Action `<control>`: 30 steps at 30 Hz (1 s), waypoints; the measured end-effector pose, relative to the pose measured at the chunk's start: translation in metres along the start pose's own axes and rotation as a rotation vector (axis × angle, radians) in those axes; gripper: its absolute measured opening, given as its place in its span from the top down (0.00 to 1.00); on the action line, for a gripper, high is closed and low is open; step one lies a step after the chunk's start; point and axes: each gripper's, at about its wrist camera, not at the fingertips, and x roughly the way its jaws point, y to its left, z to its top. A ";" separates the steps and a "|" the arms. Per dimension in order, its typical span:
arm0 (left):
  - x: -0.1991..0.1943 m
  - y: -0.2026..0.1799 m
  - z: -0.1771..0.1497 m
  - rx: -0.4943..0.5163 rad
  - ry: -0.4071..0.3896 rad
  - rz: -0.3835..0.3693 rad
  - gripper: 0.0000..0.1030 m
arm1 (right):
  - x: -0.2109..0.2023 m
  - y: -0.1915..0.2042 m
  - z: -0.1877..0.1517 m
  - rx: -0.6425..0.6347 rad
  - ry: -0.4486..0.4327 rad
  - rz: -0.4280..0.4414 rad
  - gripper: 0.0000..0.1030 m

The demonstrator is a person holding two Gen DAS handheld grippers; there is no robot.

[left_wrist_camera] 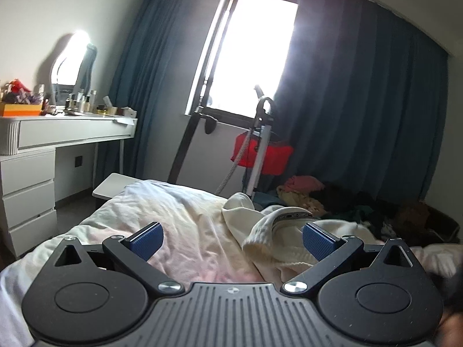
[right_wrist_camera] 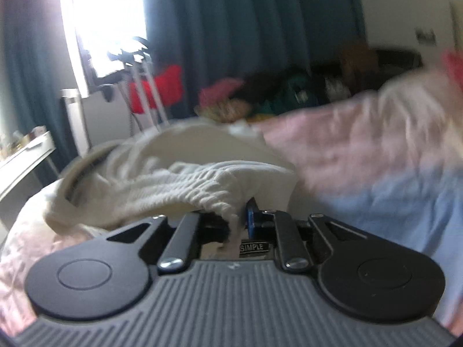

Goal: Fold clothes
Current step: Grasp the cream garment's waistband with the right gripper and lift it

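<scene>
Cream-white ribbed knit garment (left_wrist_camera: pixel 277 231) with a dark printed band at its hem, lying crumpled on a bed under a rumpled pale pink-and-white duvet (left_wrist_camera: pixel 179 219), toward the side nearer the dark blue curtains (left_wrist_camera: pixel 361 92). Right tongs (right_wrist_camera: pixel 240 222): drawn close together, pinching a bunched fold of the knit (right_wrist_camera: pixel 162 185) between the blue pads (right_wrist_camera: pixel 251 217); a label reading "SIMPLE" shows just behind the pinch. Left tongs (left_wrist_camera: pixel 231 240): spread wide, nothing between them, hanging low over the duvet with the garment just beside the right-hand blue pad (left_wrist_camera: pixel 317 241). Surroundings: white dressing worktop (left_wrist_camera: pixel 66 128) with drawers, cluttered with bottles and an arched mirror; red garment steamer on a stand (left_wrist_camera: pixel 260 150) below the window; heap of mixed coloured clothes (left_wrist_camera: pixel 306 193) beyond the bed. Right wrist view is motion-blurred, so fabric edges and the far pile are indistinct; the near pad is hidden by cloth.
</scene>
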 end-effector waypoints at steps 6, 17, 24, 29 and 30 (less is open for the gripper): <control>-0.018 0.010 -0.003 -0.021 0.111 -0.096 0.00 | -0.098 0.003 0.049 -0.165 -0.103 0.116 0.86; -0.040 -0.060 -0.050 0.164 0.284 -0.267 0.00 | -0.167 -0.040 -0.001 -0.256 -0.105 0.137 0.86; 0.005 -0.110 -0.109 0.495 0.378 -0.159 0.00 | -0.149 -0.073 -0.013 -0.126 -0.112 0.122 0.85; 0.038 -0.123 -0.139 0.635 0.396 -0.068 0.00 | -0.139 -0.090 -0.020 -0.075 -0.099 0.130 0.85; 0.046 -0.125 -0.145 0.658 0.399 -0.045 0.00 | -0.136 -0.093 -0.020 -0.063 -0.097 0.131 0.85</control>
